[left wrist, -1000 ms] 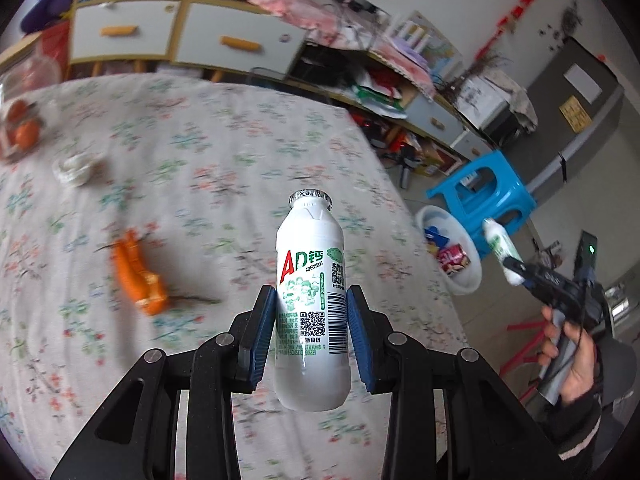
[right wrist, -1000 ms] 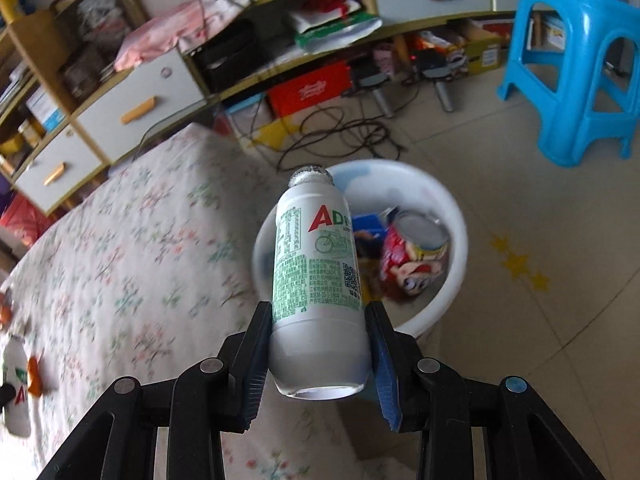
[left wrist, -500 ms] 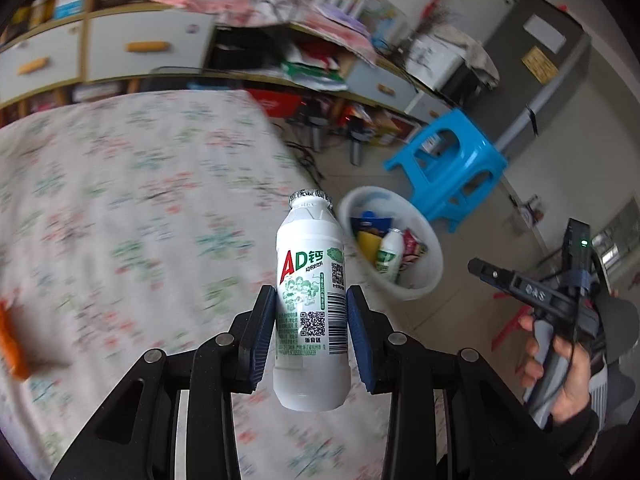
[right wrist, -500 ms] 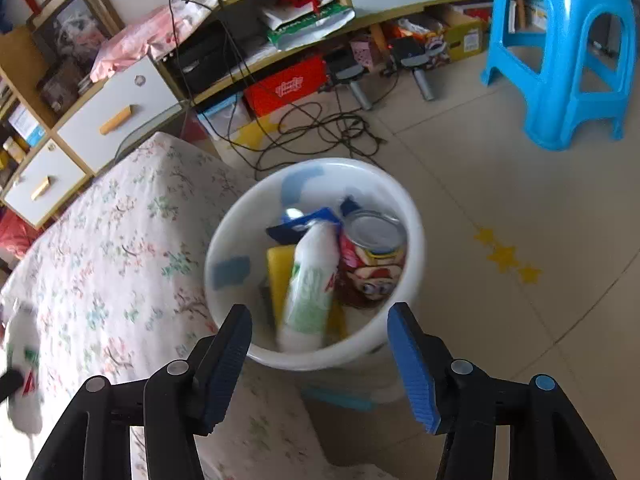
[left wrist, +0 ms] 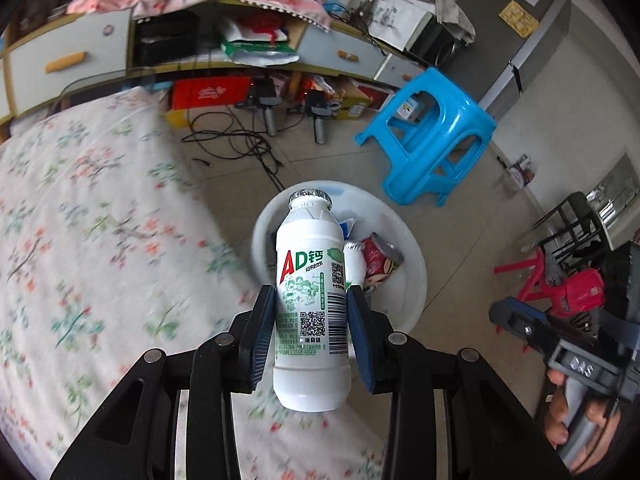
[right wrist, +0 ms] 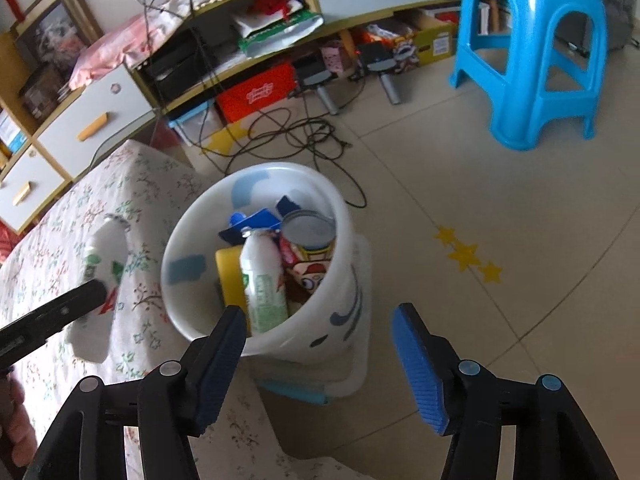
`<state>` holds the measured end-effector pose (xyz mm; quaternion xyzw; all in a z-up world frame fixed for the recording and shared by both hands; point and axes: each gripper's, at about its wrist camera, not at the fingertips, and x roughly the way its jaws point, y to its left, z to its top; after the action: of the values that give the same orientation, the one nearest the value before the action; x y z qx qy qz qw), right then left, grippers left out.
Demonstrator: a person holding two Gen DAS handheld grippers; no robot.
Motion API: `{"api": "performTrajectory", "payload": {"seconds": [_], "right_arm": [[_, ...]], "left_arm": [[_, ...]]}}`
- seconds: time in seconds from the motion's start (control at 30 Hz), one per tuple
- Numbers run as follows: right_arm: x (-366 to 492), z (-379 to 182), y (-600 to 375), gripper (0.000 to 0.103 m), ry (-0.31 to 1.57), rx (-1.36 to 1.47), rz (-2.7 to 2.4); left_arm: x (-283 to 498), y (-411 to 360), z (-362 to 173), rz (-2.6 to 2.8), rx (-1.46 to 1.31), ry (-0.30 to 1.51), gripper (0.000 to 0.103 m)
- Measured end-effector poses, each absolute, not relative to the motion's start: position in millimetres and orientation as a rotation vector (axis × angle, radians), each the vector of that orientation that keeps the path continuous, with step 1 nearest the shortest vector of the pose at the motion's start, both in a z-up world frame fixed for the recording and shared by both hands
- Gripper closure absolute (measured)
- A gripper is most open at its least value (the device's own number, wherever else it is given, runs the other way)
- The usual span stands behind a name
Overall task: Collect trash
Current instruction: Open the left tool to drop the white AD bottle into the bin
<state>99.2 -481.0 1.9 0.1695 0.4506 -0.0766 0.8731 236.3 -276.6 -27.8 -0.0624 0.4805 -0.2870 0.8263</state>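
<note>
Left tongs (left wrist: 311, 326) clench a white bottle (left wrist: 310, 312) above the bin (right wrist: 340, 280); right tongs (right wrist: 318, 350) (jaws just spreading) hold nothing.

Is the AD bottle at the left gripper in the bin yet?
Out. The left gripper grips the AD bottle upright, short of the white bin.

Bin (right wrist: 348, 280) mouth open above (half-full), table edge (right wrist: 132, 216) touching left
</note>
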Motion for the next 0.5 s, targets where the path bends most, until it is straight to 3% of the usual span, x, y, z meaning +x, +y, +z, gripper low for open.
{"api": "performTrajectory", "payload": {"seconds": [0.2, 0.27, 0.3, 0.33, 0.5], "right_arm": [[98.1, 5.1, -490.4, 0.036, 0.926, 0.39, -0.18], [97.5, 6.4, -491.3, 0.034, 0.918, 0.398, -0.186], [97.4, 7.0, -491.3, 0.033, 0.915, 0.402, -0.188], [97.6, 7.7, -491.0, 0.033, 0.913, 0.405, -0.187], [99.6, 9.4, -487.7, 0.03, 0.91, 0.404, -0.183]], "left_arm": [[245.6, -301.8, -23.2, -0.65, -0.081, 0.962, 0.064], [246.2, -306.1, -23.2, -0.619, -0.047, 0.963, 0.052], [246.0, -307.3, -23.3, -0.605, -0.037, 0.961, 0.039], [244.4, -306.0, -21.9, -0.585, -0.025, 0.951, 0.032], [235.8, -292.2, -18.5, -0.508, 0.022, 0.938, 0.023]]}}
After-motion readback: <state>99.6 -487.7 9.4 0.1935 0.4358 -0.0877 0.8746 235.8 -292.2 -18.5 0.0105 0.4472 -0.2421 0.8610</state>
